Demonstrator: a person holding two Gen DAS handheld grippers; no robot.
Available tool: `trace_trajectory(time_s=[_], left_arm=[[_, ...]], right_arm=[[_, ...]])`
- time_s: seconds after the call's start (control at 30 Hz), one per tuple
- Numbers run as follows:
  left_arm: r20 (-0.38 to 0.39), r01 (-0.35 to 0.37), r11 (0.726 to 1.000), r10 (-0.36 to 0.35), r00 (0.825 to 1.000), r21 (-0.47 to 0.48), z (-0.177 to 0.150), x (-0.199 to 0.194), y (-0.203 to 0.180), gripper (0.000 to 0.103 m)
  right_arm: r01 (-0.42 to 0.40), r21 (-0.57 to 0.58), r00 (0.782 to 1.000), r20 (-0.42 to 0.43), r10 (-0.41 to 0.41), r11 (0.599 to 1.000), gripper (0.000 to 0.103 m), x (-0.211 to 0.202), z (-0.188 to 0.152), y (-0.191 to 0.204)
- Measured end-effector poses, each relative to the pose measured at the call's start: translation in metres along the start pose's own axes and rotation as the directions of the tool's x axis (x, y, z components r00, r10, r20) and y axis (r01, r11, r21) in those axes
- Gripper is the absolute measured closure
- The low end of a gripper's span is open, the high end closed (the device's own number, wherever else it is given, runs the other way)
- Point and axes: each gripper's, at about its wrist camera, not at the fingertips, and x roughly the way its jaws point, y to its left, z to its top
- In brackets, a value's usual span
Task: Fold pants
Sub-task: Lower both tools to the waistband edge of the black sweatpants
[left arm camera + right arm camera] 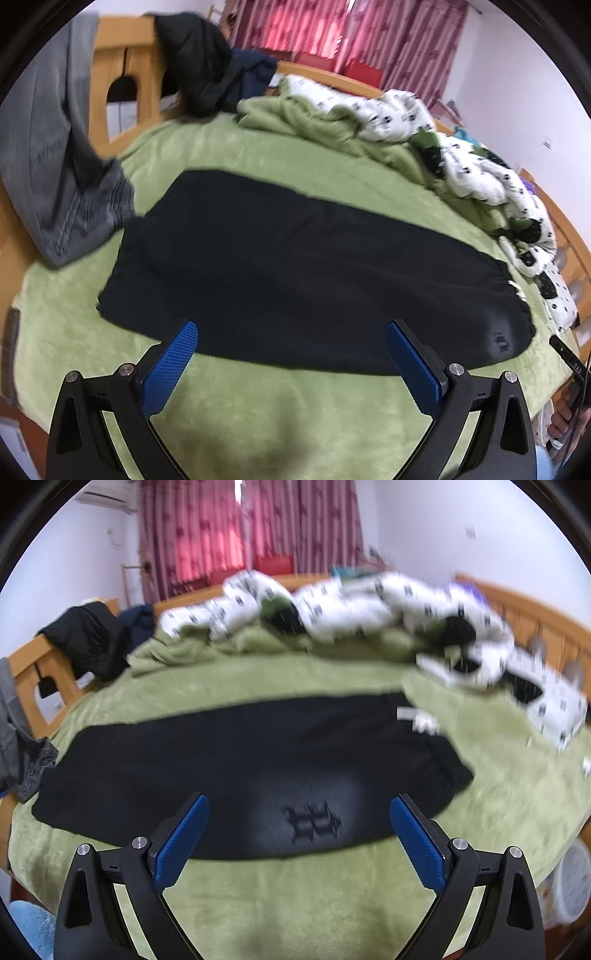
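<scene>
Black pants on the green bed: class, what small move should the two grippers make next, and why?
Probably lower both onto the near edge of the black pants and pinch it: left gripper and right gripper stand open and empty, and the pants lie flat.

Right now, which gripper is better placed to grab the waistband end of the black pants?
Right gripper: its open jaws frame the black pants near the logo end. The left gripper faces the middle.

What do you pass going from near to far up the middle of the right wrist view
Right gripper, jaws open and empty, then a strip of green blanket, the black pants laid flat, more green blanket, the rumpled white patterned quilt, the wooden bed frame, and the red curtains.
</scene>
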Motion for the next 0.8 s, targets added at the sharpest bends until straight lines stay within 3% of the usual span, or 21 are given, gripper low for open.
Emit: trace_trajectory(time_s=[0.13, 0.27, 0.4, 0.6, 0.77, 0.8], left_arm=[[-0.015, 0.076, 0.993, -0.078, 0.997, -0.095, -0.024, 0.032, 0.025, 0.001], [-0.045, 0.084, 0.975, -0.095, 0.994, -0.207, -0.043, 0.061, 0.047, 0.002], [-0.073, 0.116, 0.934, -0.15, 0.986, -0.339, -0.062, 0.087, 0.061, 0.002], [-0.01, 0.126, 0.913, -0.14, 0.99, -0.389, -0.065, 0.093, 0.066, 0.002], [-0.023, 0.078, 0.92, -0.094, 0.995, -0.384, -0.05, 0.11, 0.063, 0.003], [-0.022, 0.07, 0.922, -0.085, 0.996, -0.381, -0.047, 0.111, 0.062, 0.009]], right_arm=[[-0.007, 0.078, 0.996, -0.089, 0.014, 0.997, 0.011, 0.045, -0.023, -0.025], [-0.015, 0.126, 0.993, -0.114, 0.03, 0.992, 0.011, 0.07, -0.039, -0.04], [-0.006, 0.164, 0.989, -0.144, 0.03, 0.986, 0.014, 0.092, -0.052, -0.052], [-0.029, 0.252, 0.977, -0.196, 0.08, 0.967, 0.021, 0.126, -0.064, -0.071], [-0.068, 0.311, 0.978, -0.166, 0.124, 0.948, 0.021, 0.141, -0.06, -0.078], [-0.077, 0.322, 0.979, -0.155, 0.133, 0.944, 0.021, 0.143, -0.059, -0.08]])
